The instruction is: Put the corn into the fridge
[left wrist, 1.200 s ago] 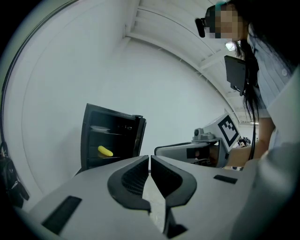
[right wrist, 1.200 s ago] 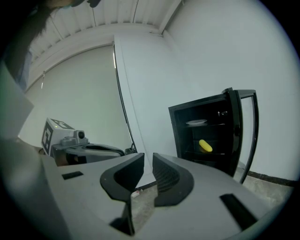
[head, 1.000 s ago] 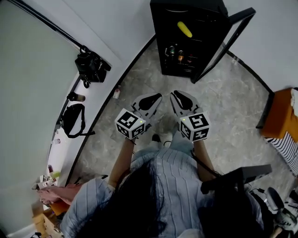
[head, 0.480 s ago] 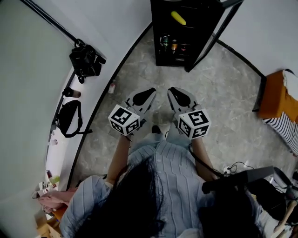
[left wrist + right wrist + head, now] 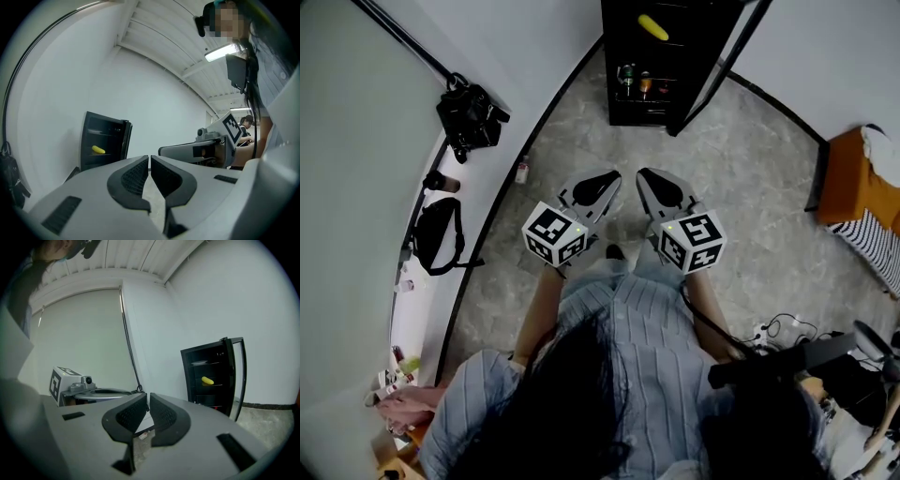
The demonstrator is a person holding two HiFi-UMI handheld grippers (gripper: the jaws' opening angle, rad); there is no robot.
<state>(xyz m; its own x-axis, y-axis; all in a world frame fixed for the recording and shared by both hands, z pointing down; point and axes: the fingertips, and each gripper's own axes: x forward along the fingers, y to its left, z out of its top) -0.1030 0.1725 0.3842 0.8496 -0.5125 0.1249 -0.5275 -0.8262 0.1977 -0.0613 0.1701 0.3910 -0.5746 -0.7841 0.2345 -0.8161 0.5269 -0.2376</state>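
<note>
Corn [image 5: 653,27] in open fridge [image 5: 613,56], bag [image 5: 470,114] by wall [image 5: 375,141], left tool [image 5: 149,161] and right tool [image 5: 147,399] closed

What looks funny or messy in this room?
The fridge has its door standing wide open, with the corn lying on a shelf inside. Nothing looks spilled or broken.

Pale striped shirt [image 5: 649,342]; left gripper [image 5: 607,178], right gripper [image 5: 647,176] grey, marker-cubed.
</note>
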